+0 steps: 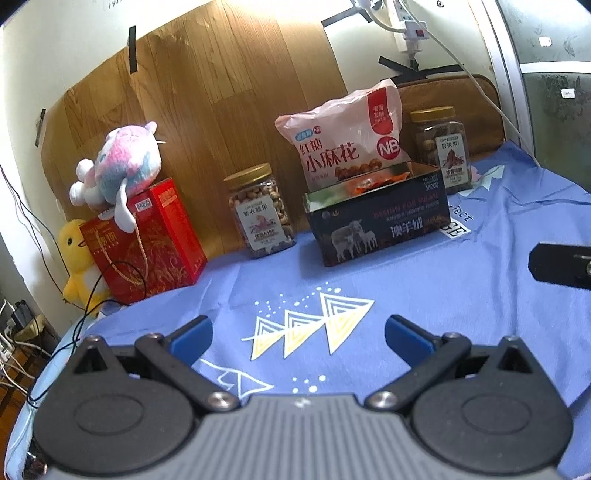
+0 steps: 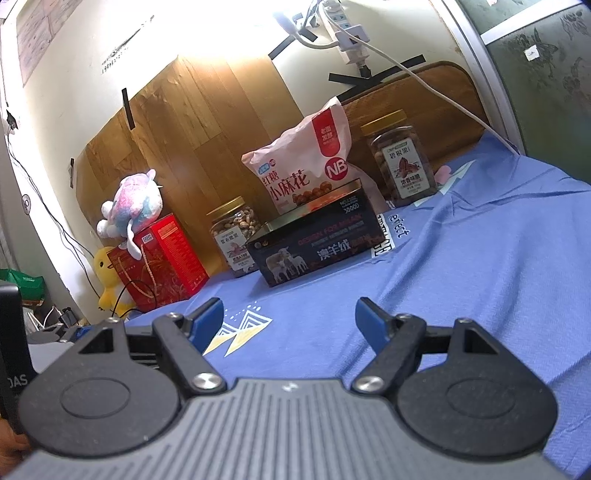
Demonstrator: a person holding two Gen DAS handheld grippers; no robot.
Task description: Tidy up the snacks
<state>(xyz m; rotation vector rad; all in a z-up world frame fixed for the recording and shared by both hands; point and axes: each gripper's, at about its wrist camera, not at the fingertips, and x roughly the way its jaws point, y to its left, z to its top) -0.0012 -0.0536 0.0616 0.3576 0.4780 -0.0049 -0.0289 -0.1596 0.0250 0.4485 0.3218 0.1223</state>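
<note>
A dark open box (image 1: 376, 225) with a sheep picture stands on the blue cloth (image 1: 480, 295); orange snack packets (image 1: 369, 184) show inside it. A pink snack bag (image 1: 347, 136) leans behind the box. A nut jar (image 1: 260, 210) with a gold lid stands left of the box, and a second jar (image 1: 443, 147) stands behind it on the right. My left gripper (image 1: 297, 332) is open and empty, low over the cloth, well short of the box. My right gripper (image 2: 290, 321) is open and empty too; the same box (image 2: 314, 243), bag (image 2: 306, 162) and jars (image 2: 234, 236) (image 2: 400, 162) lie ahead of it.
A red gift box (image 1: 147, 240) with a plush toy (image 1: 118, 166) on top stands far left, a yellow duck plush (image 1: 79, 266) beside it. A wood-grain panel (image 1: 221, 92) backs the table. Cables and a power strip (image 1: 410, 29) hang on the wall. The table edge drops off at left.
</note>
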